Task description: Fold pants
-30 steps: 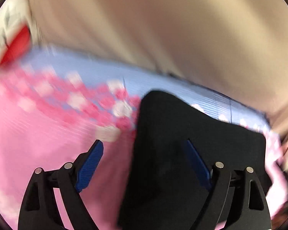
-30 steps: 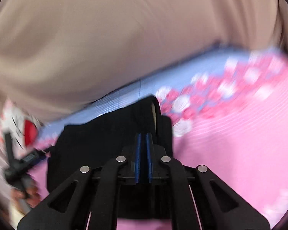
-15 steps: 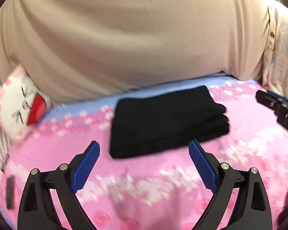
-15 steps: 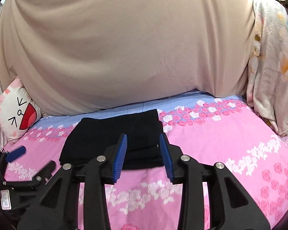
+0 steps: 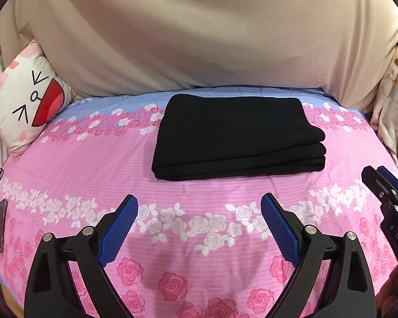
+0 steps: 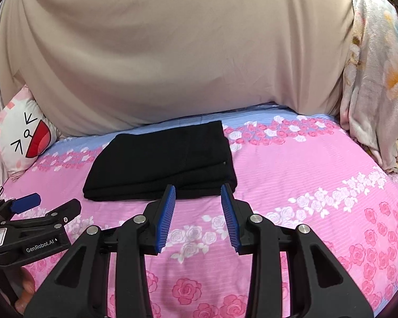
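On the bedspread (image 5: 66,164), folded pants (image 5: 236,135) lie free-edged; both grippers' jaws gape, clear of them.

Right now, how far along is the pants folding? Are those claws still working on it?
It looks finished. The black pants lie as a neat layered stack on the pink floral bedspread. Nothing is in hand: the left gripper and right gripper are both open, apart from the cloth. Nothing obvious remains.
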Tool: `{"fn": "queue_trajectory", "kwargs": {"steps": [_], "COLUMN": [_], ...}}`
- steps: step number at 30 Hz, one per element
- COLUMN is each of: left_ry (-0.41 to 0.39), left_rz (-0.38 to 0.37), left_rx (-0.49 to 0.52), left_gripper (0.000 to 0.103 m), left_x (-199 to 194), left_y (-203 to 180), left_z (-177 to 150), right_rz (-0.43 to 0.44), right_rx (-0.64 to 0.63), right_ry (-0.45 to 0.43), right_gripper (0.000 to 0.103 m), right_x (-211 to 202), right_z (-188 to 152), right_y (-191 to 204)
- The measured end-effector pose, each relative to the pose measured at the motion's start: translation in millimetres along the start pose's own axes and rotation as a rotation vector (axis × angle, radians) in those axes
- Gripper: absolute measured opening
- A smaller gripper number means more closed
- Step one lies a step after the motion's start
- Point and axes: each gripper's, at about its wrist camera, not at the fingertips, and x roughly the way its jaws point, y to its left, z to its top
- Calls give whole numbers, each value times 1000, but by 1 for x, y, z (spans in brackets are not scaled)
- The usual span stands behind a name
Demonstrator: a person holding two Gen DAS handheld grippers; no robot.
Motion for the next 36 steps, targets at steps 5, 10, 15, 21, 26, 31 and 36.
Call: {"fn": "queue_trajectory", "kwargs": {"steps": [5,10,15,21,26,31,36], "left_ry": [5,-4,-3,-7,-6,-3,-3], "left_rz": [7,9,3,4,8,6,6], "left_rx": [0,11,25,32,31,39,37], "left_gripper": [92,92,92,92,92,92,92], "left_x": [5,6,7,9,10,12,12], "left_y": [3,3,0,-3,-3,-4,-3], "left_z": [1,1,1,3,3,3,3], "right_rz": [-3,-8,-11,-12,-12,-10,-9], "right_rx": [-15,-18,-22,-24,-22,-23,-27], "right_ry": [4,11,16,17,18,21,23], "right_gripper": [35,35,35,35,35,35,35], "right_x": [5,9,11,11,11,11,13], "right_z": [0,-3,-4,-4,-4,-5,-4], "right_y": [8,13,15,14,13,13,11]}}
